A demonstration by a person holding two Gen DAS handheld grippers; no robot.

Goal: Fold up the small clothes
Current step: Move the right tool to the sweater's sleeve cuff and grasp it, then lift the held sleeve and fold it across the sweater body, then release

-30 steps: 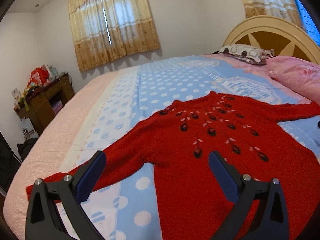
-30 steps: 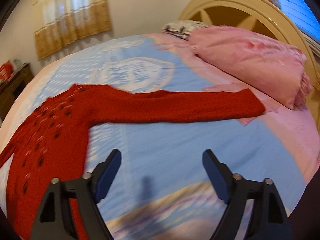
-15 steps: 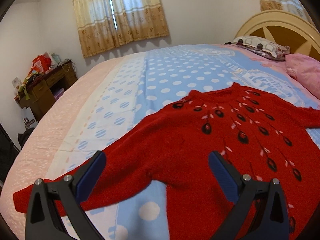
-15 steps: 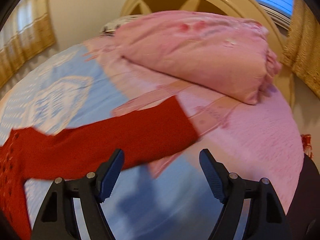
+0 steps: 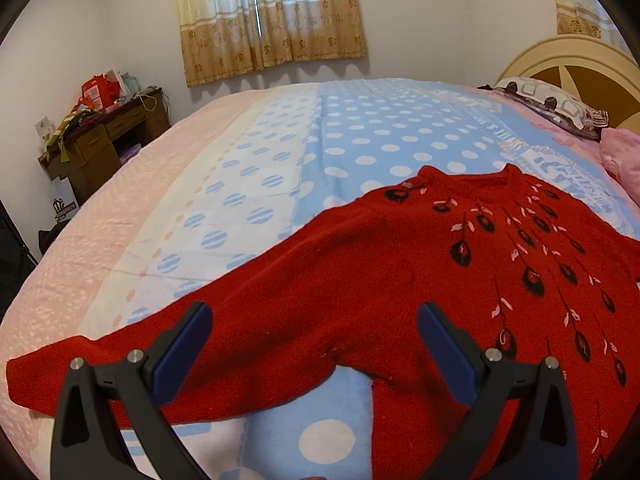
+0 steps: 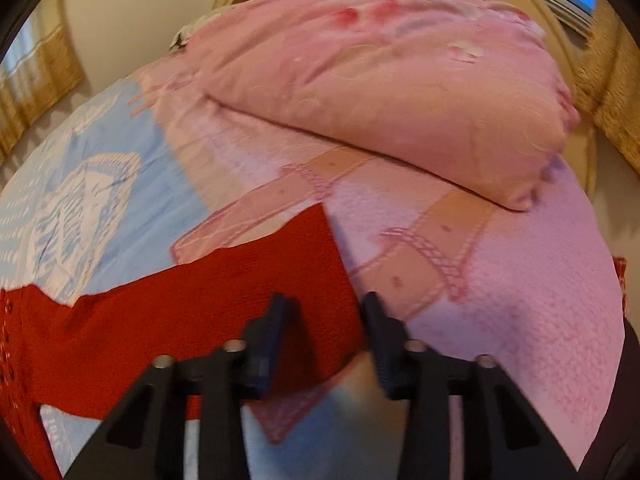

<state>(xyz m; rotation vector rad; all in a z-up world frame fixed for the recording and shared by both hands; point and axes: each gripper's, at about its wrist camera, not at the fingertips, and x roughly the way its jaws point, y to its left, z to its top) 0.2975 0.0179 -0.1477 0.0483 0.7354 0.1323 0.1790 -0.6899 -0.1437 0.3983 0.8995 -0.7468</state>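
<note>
A red knit sweater (image 5: 400,280) with black and pink leaf patterns lies spread flat on the bed, its left sleeve (image 5: 120,368) stretched out to the left. My left gripper (image 5: 312,344) is open and hovers just above the sleeve near the armpit. In the right wrist view the sweater's other sleeve (image 6: 200,320) ends at a cuff (image 6: 328,280). My right gripper (image 6: 324,340) is half closed, its jaws on either side of the cuff's lower corner, with a gap still between them.
The bed has a blue polka-dot and pink blanket (image 5: 360,140). A large pink pillow (image 6: 400,88) lies by the cream headboard (image 5: 580,60). A patterned pillow (image 5: 548,100) sits further back. A cluttered wooden desk (image 5: 108,136) stands left of the bed.
My right gripper moved onto the sleeve cuff and its jaws narrowed from wide open. My left gripper moved closer over the left sleeve and stayed open.
</note>
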